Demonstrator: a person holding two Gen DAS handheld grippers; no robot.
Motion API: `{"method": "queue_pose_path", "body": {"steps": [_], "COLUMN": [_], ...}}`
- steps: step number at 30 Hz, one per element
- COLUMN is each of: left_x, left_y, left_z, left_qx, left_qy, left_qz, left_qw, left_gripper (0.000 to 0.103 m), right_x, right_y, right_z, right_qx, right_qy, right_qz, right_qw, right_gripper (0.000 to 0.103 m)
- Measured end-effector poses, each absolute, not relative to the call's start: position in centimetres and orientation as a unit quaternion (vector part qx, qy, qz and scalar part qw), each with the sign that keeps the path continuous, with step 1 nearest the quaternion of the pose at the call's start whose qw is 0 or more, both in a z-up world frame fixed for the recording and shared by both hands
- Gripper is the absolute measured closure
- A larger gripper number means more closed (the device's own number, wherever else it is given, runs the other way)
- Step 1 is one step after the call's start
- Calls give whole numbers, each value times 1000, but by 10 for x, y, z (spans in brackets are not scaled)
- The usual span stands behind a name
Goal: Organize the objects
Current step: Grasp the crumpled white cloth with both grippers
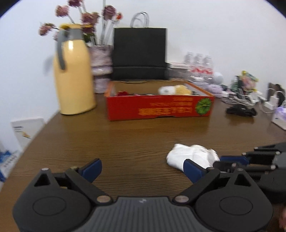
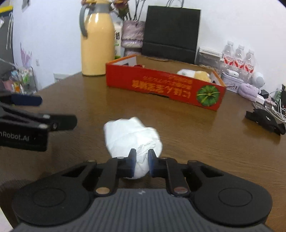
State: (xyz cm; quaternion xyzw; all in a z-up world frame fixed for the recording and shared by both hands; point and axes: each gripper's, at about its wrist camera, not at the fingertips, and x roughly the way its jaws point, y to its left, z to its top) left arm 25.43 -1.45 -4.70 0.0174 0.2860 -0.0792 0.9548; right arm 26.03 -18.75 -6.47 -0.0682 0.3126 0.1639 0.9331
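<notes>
Progress looks early: right gripper (image 2: pixel 142 161) pinches the crumpled white paper wad (image 2: pixel 132 137) mid-desk, short of the red cardboard box (image 2: pixel 160 85) toward the back edge; left gripper (image 1: pixel 143 169) gapes empty.

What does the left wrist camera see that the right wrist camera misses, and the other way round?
Only the left wrist view shows the dried flowers in full and the white booklet off the table's edge. Only the right wrist view shows the cluttered shelf by the wall and the right tool pinching the crumpled white tissue. Both show that tissue, the red box, yellow jug, black bag, water bottles and wooden table.
</notes>
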Motion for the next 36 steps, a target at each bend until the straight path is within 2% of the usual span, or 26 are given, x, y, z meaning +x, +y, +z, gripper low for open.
{"method": "queue_pose_path", "body": {"steps": [2,7,8,9,11,12,14,16,18,23,24,26,27,29,32,33,36], "left_x": [264,292,296,299,302,303,303,303,300,300,299,297,295,291,286,285,279], "left_y": [-22,-40,-43,-45,-50,-54,-64,-77,-83,-83,-84,-84,-81,-74,-67,-66,-54], "left_z": [-50,-65,-68,-71,-74,-75,-77,-80,-80,-81,-81,-79,-78,-77,-78,-78,-78], "left_qx": [4,-38,-43,-45,-37,-25,-6,17,24,29,32,20,2,-51,-98,-101,-139], "left_qy": [290,344,350,352,339,333,322,315,313,313,311,318,325,333,332,332,332], "left_qz": [-110,-150,-154,-154,-143,-140,-142,-145,-141,-141,-140,-130,-123,-118,-112,-105,-86], "left_qw": [951,926,923,922,929,932,936,938,939,939,939,939,938,934,931,932,929], "left_gripper": [9,33,35,36,41,50,64,87,87,87,86,80,74,73,77,88,94], "right_x": [267,275,275,276,278,281,287,291,295,298,298,297,296,294,290,286,271], "right_y": [-208,-221,-220,-218,-214,-212,-209,-209,-212,-233,-234,-233,-234,-235,-242,-243,-245], "right_z": [-63,-64,-65,-67,-69,-71,-74,-75,-74,-75,-76,-77,-77,-77,-79,-79,-78], "right_qx": [-45,-30,-38,-46,-59,-63,-67,-64,-64,-17,-16,-5,3,10,64,69,86], "right_qy": [315,319,317,314,309,309,309,308,308,312,315,322,323,320,327,327,328], "right_qz": [149,147,145,142,136,136,139,137,122,103,107,125,129,126,140,140,148], "right_qw": [936,936,937,938,939,939,938,939,941,944,943,938,938,939,932,932,929], "right_gripper": [91,90,89,87,75,70,70,71,74,74,77,92,95,95,96,96,96]}}
